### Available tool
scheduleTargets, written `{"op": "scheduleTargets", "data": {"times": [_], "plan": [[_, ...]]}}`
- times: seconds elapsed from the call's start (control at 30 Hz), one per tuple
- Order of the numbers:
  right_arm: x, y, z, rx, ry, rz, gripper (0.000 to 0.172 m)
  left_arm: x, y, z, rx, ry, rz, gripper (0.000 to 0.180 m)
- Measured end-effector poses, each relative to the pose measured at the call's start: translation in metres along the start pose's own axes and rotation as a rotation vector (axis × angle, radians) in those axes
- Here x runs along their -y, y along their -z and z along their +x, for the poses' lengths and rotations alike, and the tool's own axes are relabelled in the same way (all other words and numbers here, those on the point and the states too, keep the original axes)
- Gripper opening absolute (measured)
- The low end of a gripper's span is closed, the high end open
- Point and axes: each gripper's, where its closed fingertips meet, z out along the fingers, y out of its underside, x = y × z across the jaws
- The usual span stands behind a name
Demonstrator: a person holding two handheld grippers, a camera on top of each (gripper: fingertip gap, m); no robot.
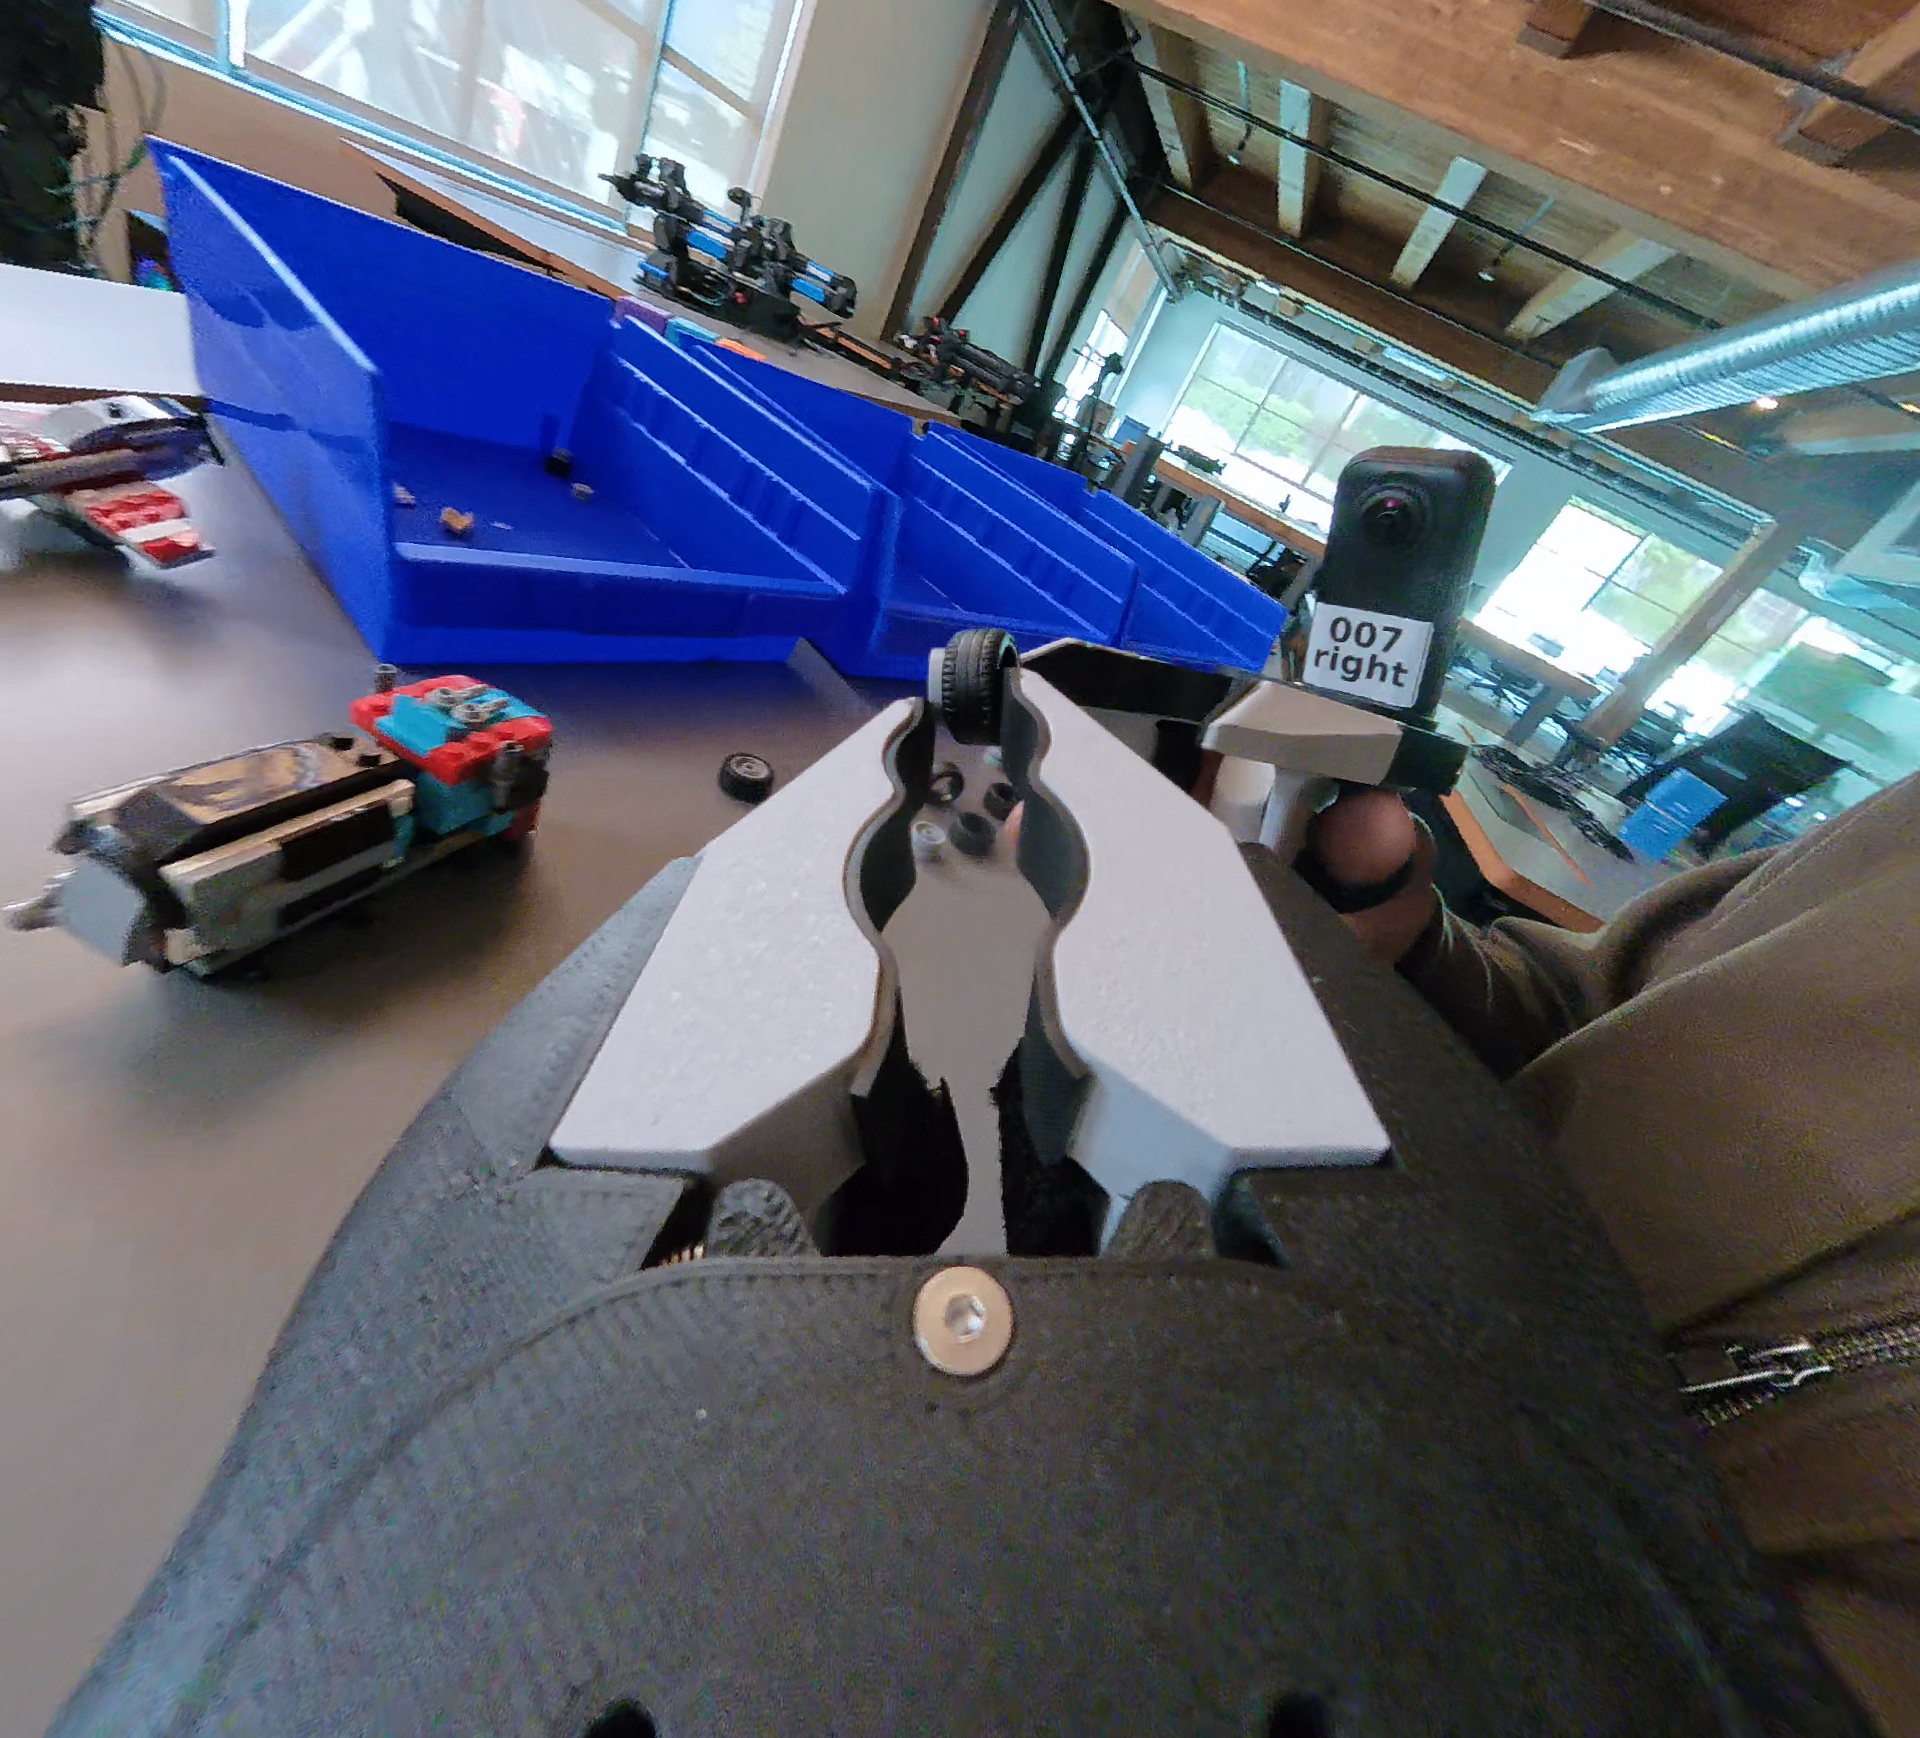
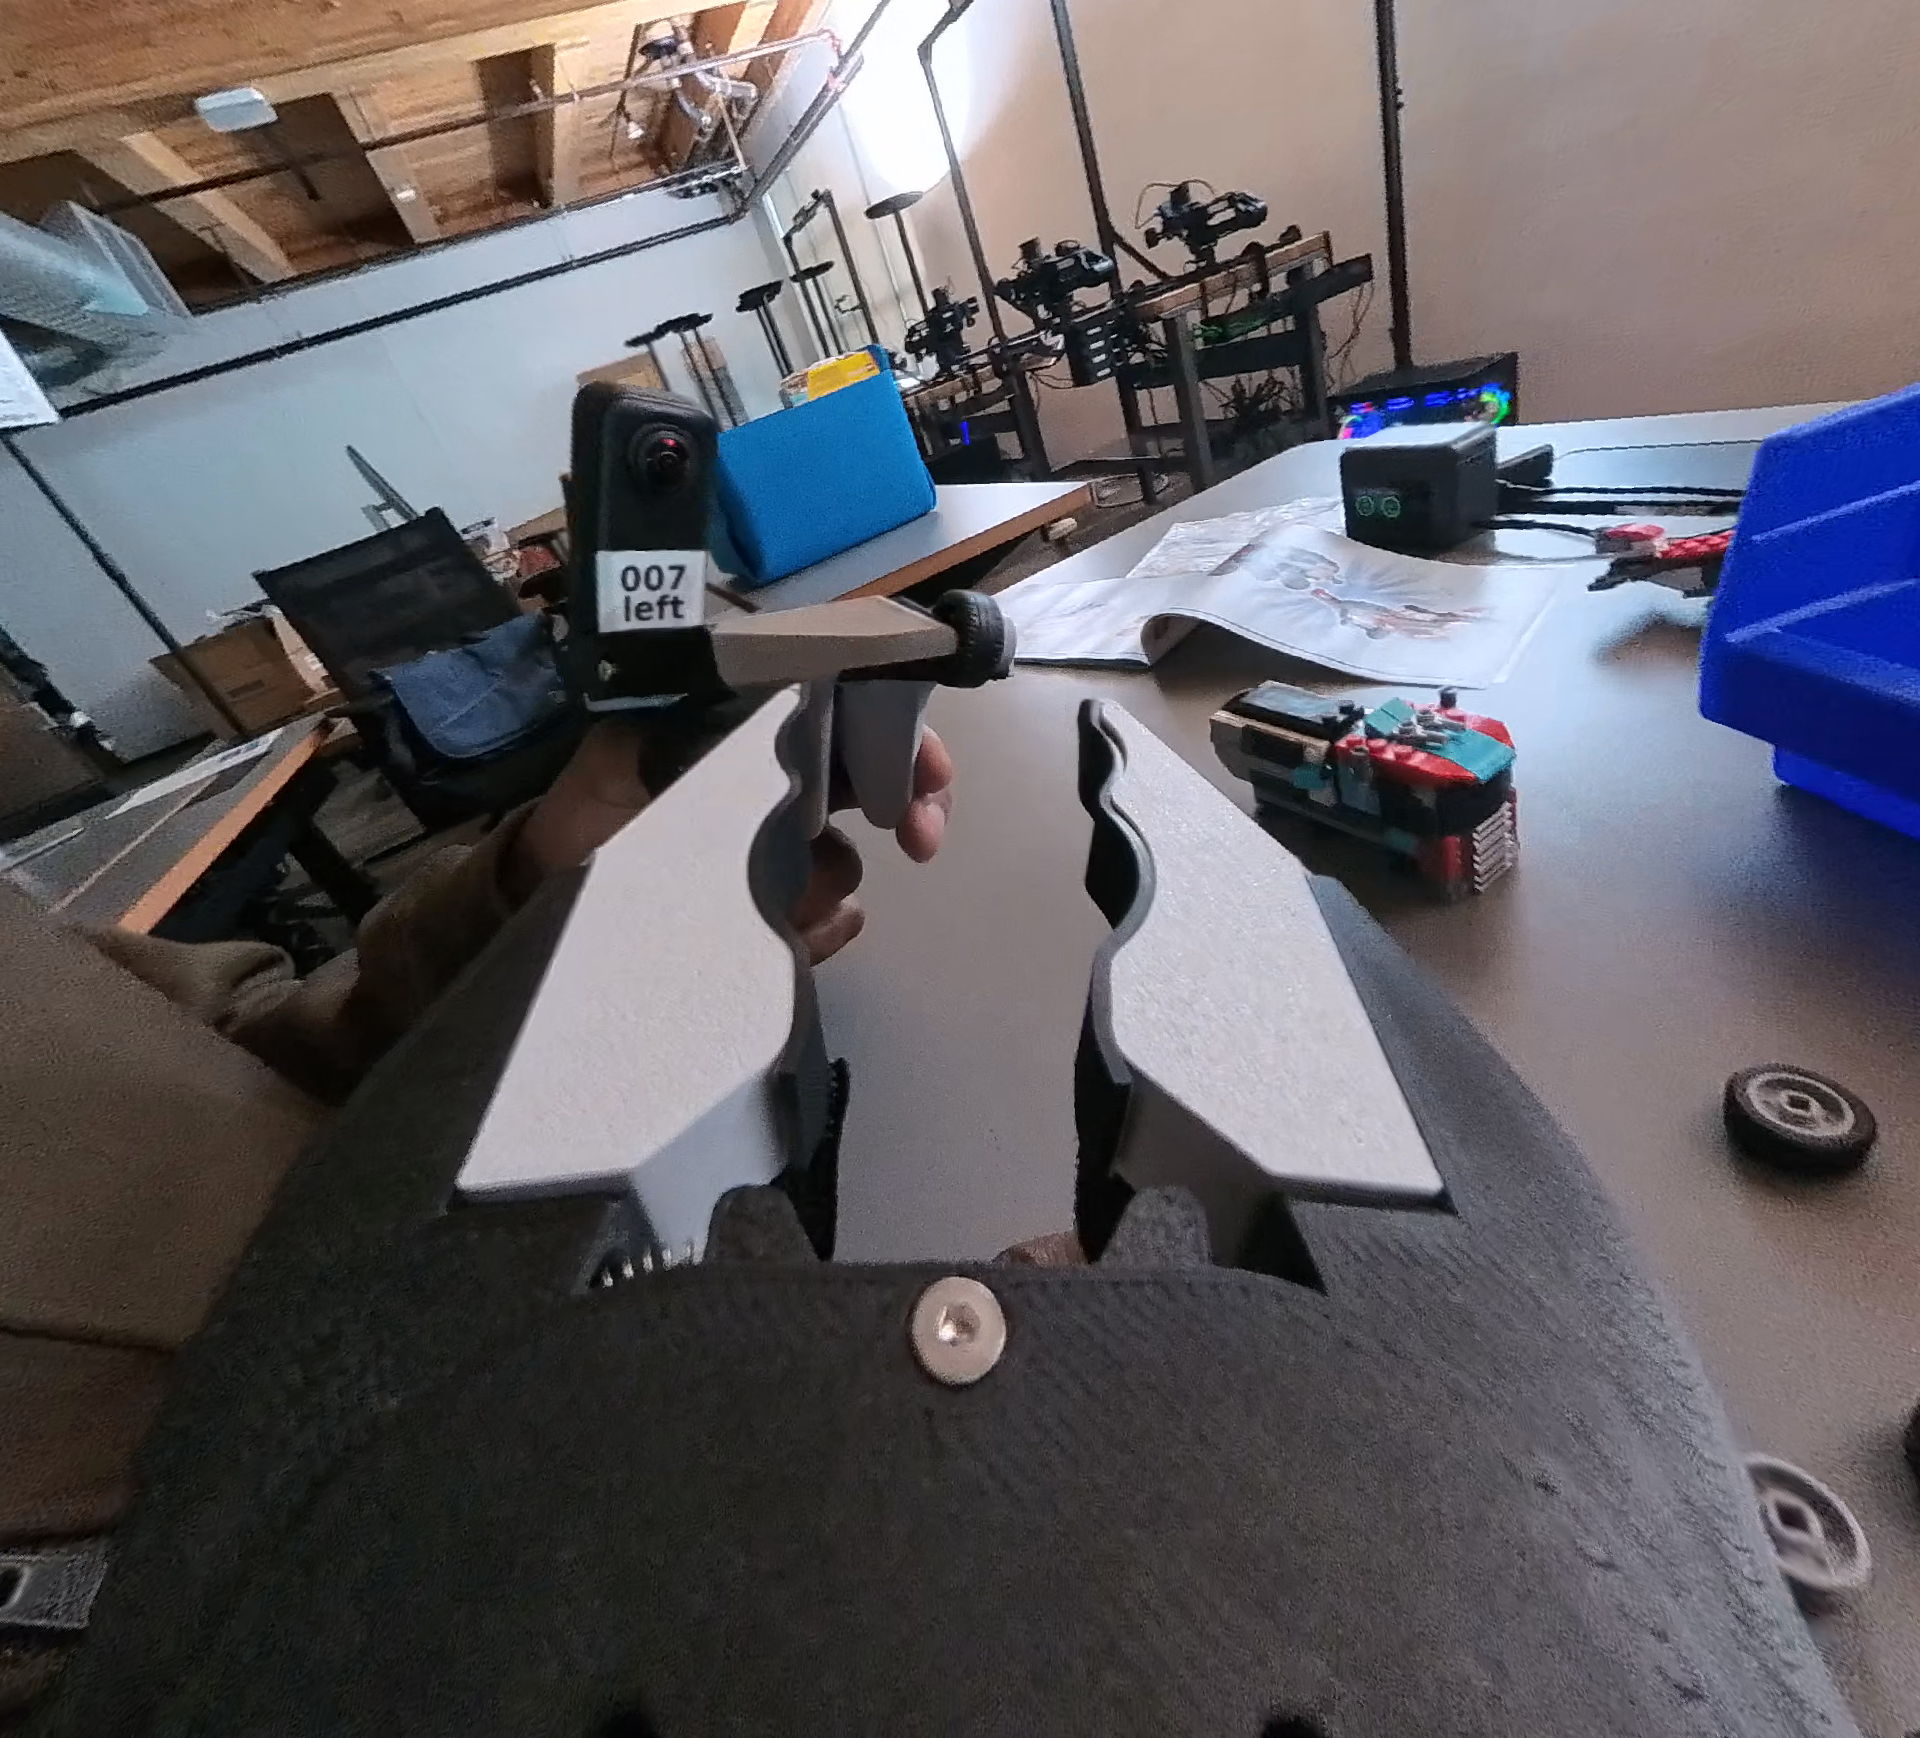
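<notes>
1. The left gripper [image 1: 977, 701] pinches a small black toy wheel [image 1: 980, 687] at its fingertips, held up off the dark table [image 1: 312, 1117]
2. The right gripper [image 2: 940, 753] stands spread with bare table between its fingers; the left gripper and its wheel [image 2: 977, 637] are just beyond them
3. A brick-built toy vehicle [image 1: 312, 815] sits to the left, a loose wheel [image 1: 745, 775] near it
4. Blue bins [image 1: 623, 493] stand behind; small blurred pieces, probably more tyres [image 1: 971, 821], lie below the held wheel
</notes>
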Motion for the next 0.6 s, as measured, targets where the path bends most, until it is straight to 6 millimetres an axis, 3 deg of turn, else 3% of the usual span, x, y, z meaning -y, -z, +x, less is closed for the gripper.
{"op": "scheduleTargets", "data": {"times": [0.3,0.6], "plan": [[0.001,0.002,-0.001,-0.026,0.012,0.031,0.048,-0.006,-0.009,0.021,-0.069,-0.042,-0.019,0.013],[0.008,0.000,-0.025,0.148,-0.092,0.105,0.037,-0.005,0.001,0.035,-0.133,-0.043,0.002,0.013]]}}
